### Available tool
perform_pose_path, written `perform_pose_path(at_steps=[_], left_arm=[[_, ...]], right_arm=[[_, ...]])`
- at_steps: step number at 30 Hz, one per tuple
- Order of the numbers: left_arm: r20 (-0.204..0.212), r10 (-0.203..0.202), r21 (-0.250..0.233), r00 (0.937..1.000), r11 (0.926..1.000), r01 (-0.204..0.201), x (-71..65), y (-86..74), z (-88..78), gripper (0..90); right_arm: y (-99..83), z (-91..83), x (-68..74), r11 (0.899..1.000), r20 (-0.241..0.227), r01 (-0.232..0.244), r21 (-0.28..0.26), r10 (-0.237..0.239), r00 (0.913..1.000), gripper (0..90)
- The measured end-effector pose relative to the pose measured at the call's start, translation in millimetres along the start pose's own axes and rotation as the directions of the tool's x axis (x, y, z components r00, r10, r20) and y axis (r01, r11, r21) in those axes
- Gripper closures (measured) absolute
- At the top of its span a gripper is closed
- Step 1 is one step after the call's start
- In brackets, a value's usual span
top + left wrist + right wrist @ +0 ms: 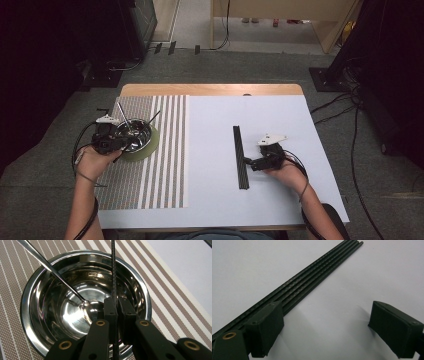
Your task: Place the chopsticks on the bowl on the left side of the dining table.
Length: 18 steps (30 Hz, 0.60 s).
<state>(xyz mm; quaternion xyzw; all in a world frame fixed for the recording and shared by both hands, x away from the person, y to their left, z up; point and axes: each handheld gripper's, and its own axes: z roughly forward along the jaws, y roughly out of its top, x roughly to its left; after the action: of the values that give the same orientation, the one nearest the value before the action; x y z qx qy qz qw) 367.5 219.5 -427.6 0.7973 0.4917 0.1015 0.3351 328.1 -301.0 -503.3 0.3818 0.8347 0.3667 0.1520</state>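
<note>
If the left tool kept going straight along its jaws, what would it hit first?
Most likely the inside of the steel bowl, near the spoon resting in it. The left tool, shut on a thin black rod, points down into the bowl; depth is hard to judge.

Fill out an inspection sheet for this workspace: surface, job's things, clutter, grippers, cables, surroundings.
Surface: wooden table under a white sheet, with a striped placemat at the left.
Job's things: steel bowl on a green round mat; a spoon leans in the bowl; a thin black rod is clamped upright over it; a bundle of black rods lies on the sheet.
Clutter: nothing seen.
Grippers: left gripper shut on the thin black rod; right gripper open, one of its fingers beside the bundle.
Cables: a cable trails from each gripper; more lie on the floor at the right.
Surroundings: grey carpet, dark equipment at both sides.
</note>
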Motion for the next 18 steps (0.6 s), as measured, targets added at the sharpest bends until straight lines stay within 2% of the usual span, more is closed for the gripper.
perform_pose_path(at_steps=[6,8,15,18], left_arm=[[-0.004,0.011,-0.010,0.9999,0.9999,-0.011,5.2,0.4,1.2,87.1],[-0.015,0.023,-0.012,0.9996,0.9996,-0.023,7.2,1.0,1.4,87.1],[-0.035,0.019,-0.031,0.9992,0.9993,-0.020,14.9,1.7,2.1,86.5],[-0.056,0.027,-0.034,0.9981,0.9990,-0.029,16.6,2.1,1.9,86.5]], right_arm=[[0.0,0.0,0.0,1.000,0.000,0.000,0.000,0.000,1.0000,11.9],[0.0,0.0,0.0,1.000,0.000,-0.001,0.000,0.001,1.0000,11.8],[0.0,0.0,0.0,1.000,0.000,0.000,0.000,0.000,1.0000,11.9],[0.0,0.0,0.0,1.000,0.000,0.000,0.000,0.000,1.0000,11.9]])
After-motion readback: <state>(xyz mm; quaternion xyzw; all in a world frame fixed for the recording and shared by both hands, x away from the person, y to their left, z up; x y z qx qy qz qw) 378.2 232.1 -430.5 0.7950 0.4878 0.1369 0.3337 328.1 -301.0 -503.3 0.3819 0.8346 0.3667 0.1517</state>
